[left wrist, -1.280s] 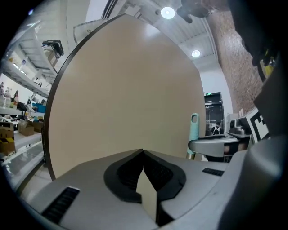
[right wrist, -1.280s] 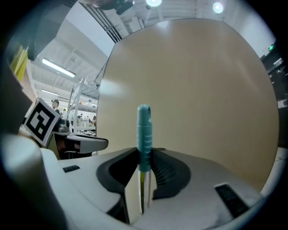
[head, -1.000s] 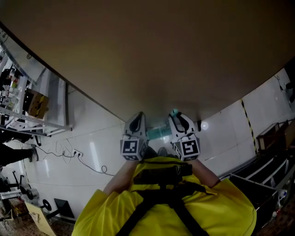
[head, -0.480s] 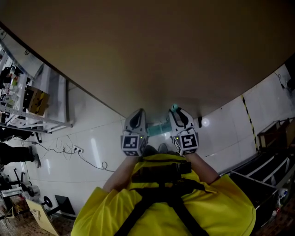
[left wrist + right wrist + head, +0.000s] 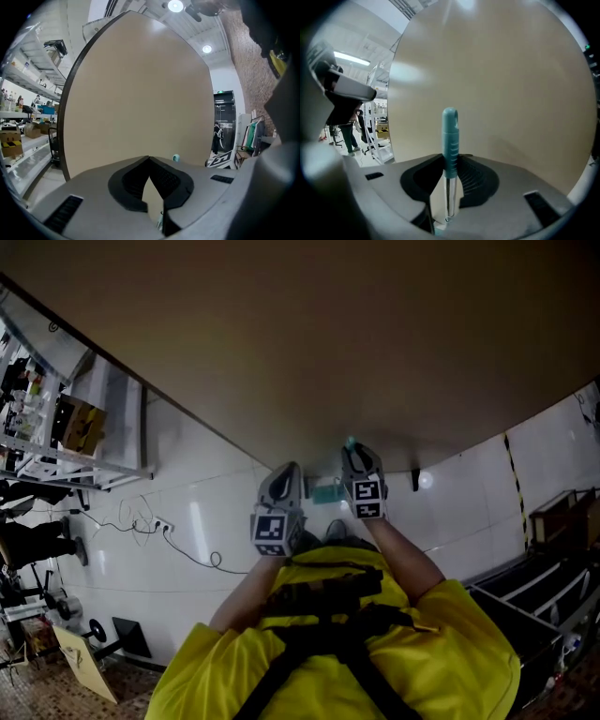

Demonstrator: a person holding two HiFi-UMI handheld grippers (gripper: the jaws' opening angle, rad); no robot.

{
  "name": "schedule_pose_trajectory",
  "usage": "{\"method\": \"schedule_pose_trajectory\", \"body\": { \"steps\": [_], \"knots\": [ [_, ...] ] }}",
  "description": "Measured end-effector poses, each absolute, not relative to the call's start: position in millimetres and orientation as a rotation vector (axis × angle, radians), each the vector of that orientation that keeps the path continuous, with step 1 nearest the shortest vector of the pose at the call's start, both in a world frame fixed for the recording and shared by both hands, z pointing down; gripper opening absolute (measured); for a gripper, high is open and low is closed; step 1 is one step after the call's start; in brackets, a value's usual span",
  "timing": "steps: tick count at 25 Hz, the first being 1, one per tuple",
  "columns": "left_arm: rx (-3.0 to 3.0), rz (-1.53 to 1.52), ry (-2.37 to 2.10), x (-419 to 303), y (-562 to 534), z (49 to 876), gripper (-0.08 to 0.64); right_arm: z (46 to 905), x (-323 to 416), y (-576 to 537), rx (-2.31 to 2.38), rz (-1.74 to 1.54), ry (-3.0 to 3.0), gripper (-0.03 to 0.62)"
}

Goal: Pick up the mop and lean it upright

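The mop's teal handle grip (image 5: 449, 140) stands upright between the jaws of my right gripper (image 5: 449, 161), which is shut on it, with the metal shaft (image 5: 448, 199) running down below. In the head view the handle tip (image 5: 350, 441) pokes out above the right gripper (image 5: 359, 457), close to the tall beige wall board (image 5: 309, 352). The teal mop head (image 5: 326, 491) shows on the floor between the grippers. My left gripper (image 5: 284, 472) hangs beside it, jaws shut with nothing held (image 5: 149, 158). The handle tip (image 5: 176, 158) peeks over its right jaw.
Metal shelving with boxes (image 5: 56, 442) stands at the left, and a power strip with cable (image 5: 178, 554) lies on the white tiled floor. A dark rack (image 5: 548, 554) and a black-yellow floor stripe (image 5: 515, 474) are at the right. A person's legs (image 5: 37, 545) show far left.
My right gripper has risen and moved toward the wall board with the mop handle, and its marker cube now looks smaller. The left gripper has hardly moved.
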State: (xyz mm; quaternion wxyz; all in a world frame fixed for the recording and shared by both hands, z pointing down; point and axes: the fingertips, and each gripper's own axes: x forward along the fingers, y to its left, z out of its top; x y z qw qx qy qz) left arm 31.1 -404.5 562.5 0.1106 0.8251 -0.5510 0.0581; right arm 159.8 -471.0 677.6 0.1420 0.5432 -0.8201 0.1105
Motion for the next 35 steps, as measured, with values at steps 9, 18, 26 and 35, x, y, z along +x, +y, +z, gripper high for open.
{"method": "schedule_pose_trajectory", "body": {
  "steps": [9, 18, 26, 35],
  "knots": [
    [2.381, 0.210, -1.619, 22.7, -400.5, 582.7, 0.000, 679.0, 152.0, -489.9, 1.614, 0.288, -2.343, 0.149],
    [2.389, 0.207, -1.607, 17.8, -405.5, 582.1, 0.000, 610.4, 160.3, -442.1, 1.600, 0.243, -2.499, 0.213],
    [2.402, 0.139, -1.628, 15.5, -404.5, 551.0, 0.000, 492.3, 208.8, -366.1, 1.675, 0.118, -2.663, 0.058],
    [2.468, 0.114, -1.619, 30.8, -409.4, 532.1, 0.000, 505.8, 215.9, -393.9, 1.703, 0.210, -2.659, 0.005]
  ]
}}
